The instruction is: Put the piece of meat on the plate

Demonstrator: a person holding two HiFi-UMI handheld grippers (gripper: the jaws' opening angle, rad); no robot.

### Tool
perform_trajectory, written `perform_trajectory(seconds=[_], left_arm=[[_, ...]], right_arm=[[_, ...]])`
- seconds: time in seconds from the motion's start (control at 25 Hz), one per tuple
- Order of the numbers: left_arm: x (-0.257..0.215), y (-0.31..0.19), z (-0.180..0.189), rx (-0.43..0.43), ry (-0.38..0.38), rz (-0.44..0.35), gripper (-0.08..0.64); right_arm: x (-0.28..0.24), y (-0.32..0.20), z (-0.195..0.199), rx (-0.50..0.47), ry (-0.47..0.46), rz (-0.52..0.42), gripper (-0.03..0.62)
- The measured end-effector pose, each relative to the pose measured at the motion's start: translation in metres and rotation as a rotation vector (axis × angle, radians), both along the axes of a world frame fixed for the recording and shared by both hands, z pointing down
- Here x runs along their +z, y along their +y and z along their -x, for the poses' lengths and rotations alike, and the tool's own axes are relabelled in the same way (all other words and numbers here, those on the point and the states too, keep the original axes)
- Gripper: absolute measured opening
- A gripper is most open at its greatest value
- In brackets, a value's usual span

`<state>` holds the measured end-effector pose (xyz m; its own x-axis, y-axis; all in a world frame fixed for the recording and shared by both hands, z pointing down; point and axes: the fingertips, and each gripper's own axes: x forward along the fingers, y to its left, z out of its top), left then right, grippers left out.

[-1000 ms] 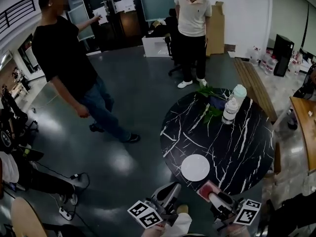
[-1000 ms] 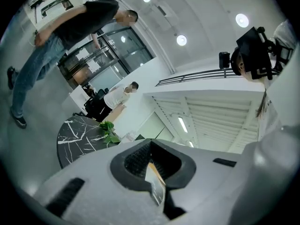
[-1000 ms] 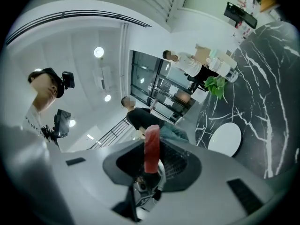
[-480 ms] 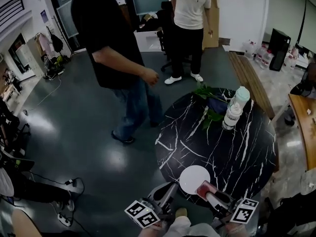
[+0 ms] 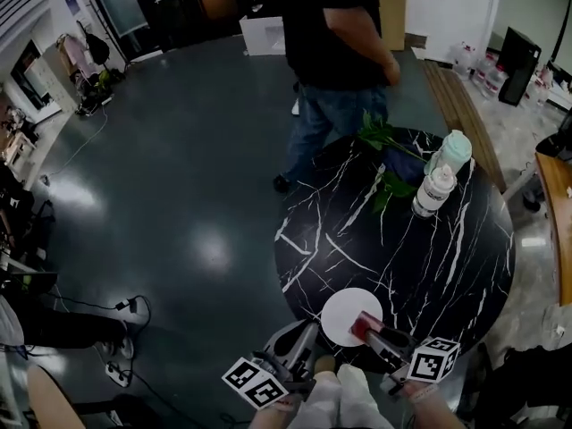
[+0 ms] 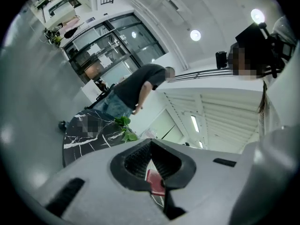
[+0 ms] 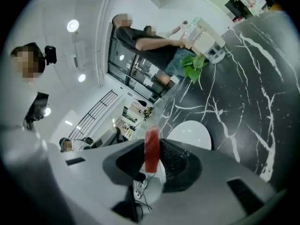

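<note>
A round white plate (image 5: 347, 311) lies near the front edge of the black marble table (image 5: 447, 257). My right gripper (image 5: 374, 331) is shut on a flat red piece of meat (image 5: 364, 326), which hangs over the plate's near right rim. In the right gripper view the meat (image 7: 151, 149) stands on edge between the pads, with the plate (image 7: 190, 134) just ahead. My left gripper (image 5: 299, 340) sits left of the plate at the table's edge, holding nothing. Its jaws (image 6: 151, 149) stand a narrow slit apart, and the meat (image 6: 155, 182) shows through that slit.
Two bottles (image 5: 435, 190) and a green leafy plant (image 5: 384, 141) stand at the table's far side. A person in a black shirt (image 5: 340, 34) stands against the far rim. Cables and a power strip (image 5: 121, 378) lie on the floor at left. A wooden table (image 5: 559, 204) is at right.
Both grippers moved forward and down; the meat went from off the plate's right side to over its rim. The person in black walked across from the left to the table's far side.
</note>
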<state>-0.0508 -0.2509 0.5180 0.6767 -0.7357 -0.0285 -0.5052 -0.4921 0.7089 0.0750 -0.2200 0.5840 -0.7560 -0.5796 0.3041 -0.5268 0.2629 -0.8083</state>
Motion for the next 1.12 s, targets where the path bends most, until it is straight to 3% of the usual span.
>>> perform_trajectory(seconds=[0.28, 0.52, 0.92, 1.12], left_arm=[[0.019, 0.004, 0.012, -0.06, -0.006, 0.04, 0.008], [0.024, 0.007, 0.018, -0.09, -0.004, 0.052, 0.008], [0.02, 0.012, 0.016, -0.1, 0.008, 0.047, 0.008], [0.021, 0.015, 0.019, -0.109, 0.013, 0.053, 0.008]], right_arm=[[0.041, -0.009, 0.021, -0.096, 0.03, 0.123, 0.094], [0.058, -0.016, 0.032, -0.114, 0.065, 0.184, 0.094], [0.061, -0.022, 0.023, -0.262, 0.415, 0.02, 0.098], [0.06, -0.024, 0.022, -0.267, 0.499, -0.043, 0.136]])
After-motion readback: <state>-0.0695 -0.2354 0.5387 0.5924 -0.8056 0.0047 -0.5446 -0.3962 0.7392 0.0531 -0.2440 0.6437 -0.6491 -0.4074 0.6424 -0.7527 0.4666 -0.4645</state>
